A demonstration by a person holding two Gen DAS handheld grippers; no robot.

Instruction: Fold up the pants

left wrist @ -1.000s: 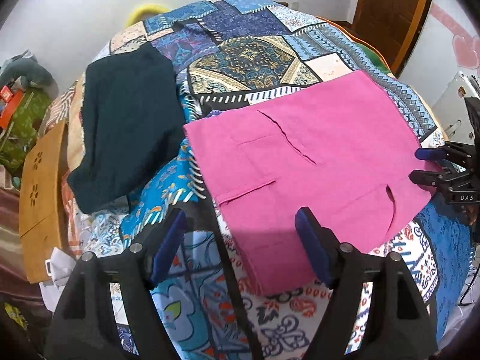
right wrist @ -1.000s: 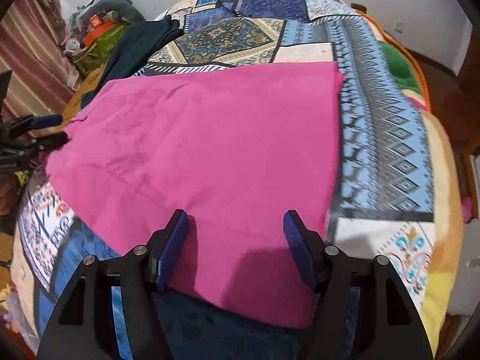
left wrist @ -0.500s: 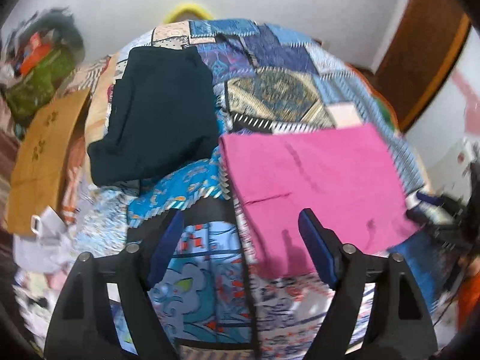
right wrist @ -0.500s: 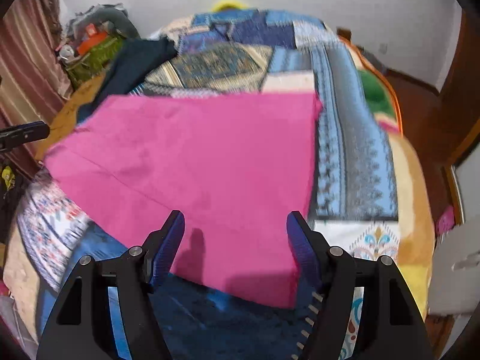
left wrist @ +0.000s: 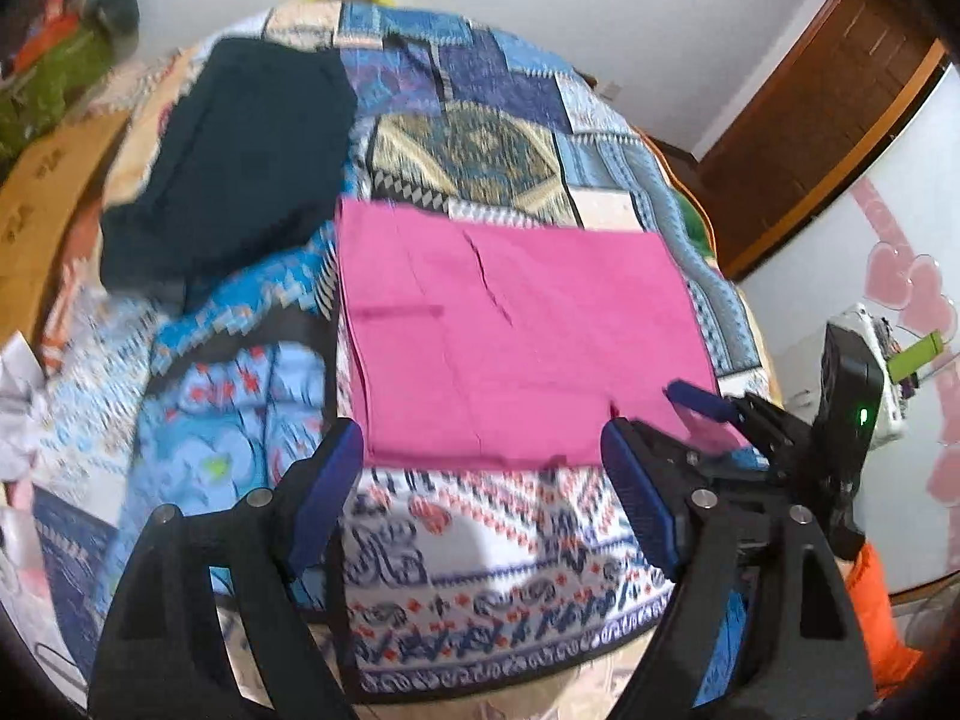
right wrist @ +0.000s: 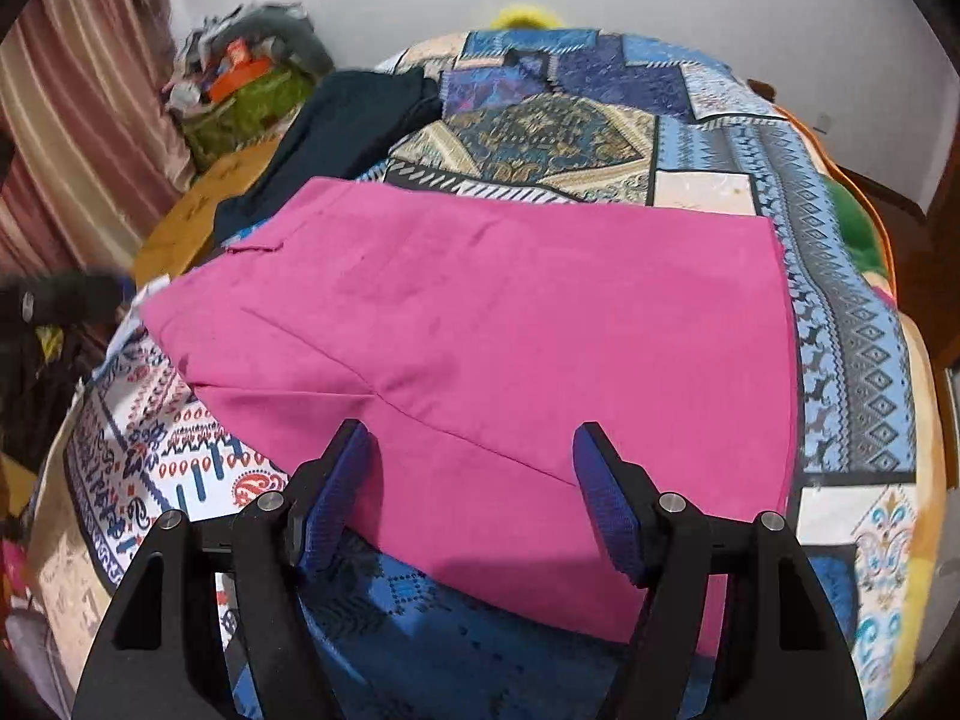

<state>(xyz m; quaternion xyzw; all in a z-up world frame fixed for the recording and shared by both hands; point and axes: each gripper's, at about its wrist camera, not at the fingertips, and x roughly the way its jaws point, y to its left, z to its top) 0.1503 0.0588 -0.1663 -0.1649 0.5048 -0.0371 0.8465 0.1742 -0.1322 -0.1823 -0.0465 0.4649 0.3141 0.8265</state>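
Note:
Pink pants (left wrist: 510, 330) lie folded flat on a patchwork bedspread (left wrist: 480, 138). In the right wrist view they (right wrist: 510, 348) fill the middle of the bed. My left gripper (left wrist: 480, 498) is open and empty, just short of the pants' near edge. My right gripper (right wrist: 474, 492) is open and empty, over the pants' near edge; it also shows at the right of the left wrist view (left wrist: 708, 414), beside the pants' corner. The left gripper's tip (right wrist: 60, 300) is a blurred dark shape at the left edge.
A folded dark garment (left wrist: 234, 162) lies on the bed left of the pants, also in the right wrist view (right wrist: 342, 126). A wooden board (left wrist: 42, 180) and clutter (right wrist: 240, 78) stand beside the bed. A wooden door (left wrist: 810, 120) is at the right.
Both grippers have drawn back from the pants toward the bed's near edge and stayed open. The pants lie still. The right gripper now appears closer in the left wrist view.

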